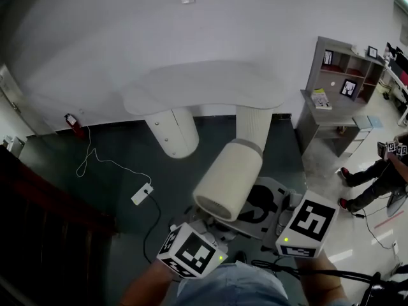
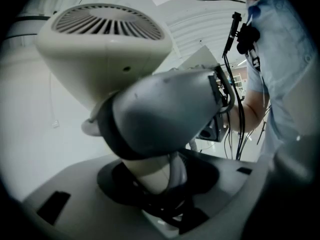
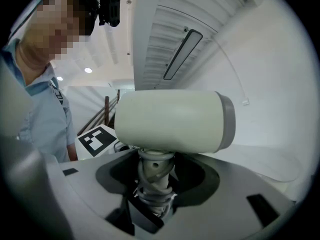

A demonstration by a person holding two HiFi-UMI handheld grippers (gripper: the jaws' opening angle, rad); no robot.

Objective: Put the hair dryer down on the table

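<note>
Near the white table (image 1: 204, 88), left gripper (image 2: 159, 194) and right gripper (image 3: 152, 194) both clamp the hair dryer (image 1: 227, 180)

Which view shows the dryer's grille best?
Left gripper view: the grille shows with its slots clearly visible. Head view shows that end only obliquely, and the slots can't be made out. Right gripper view shows the dryer side-on, with the grille out of sight.

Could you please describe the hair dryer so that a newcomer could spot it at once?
Start at the curved white table on the dark floor; the hair dryer is held in front of it, its cord-wrapped handle in the right gripper. Unlike the table's two upright pale legs behind it, it is a tilted cream barrel with a grey band.
</note>
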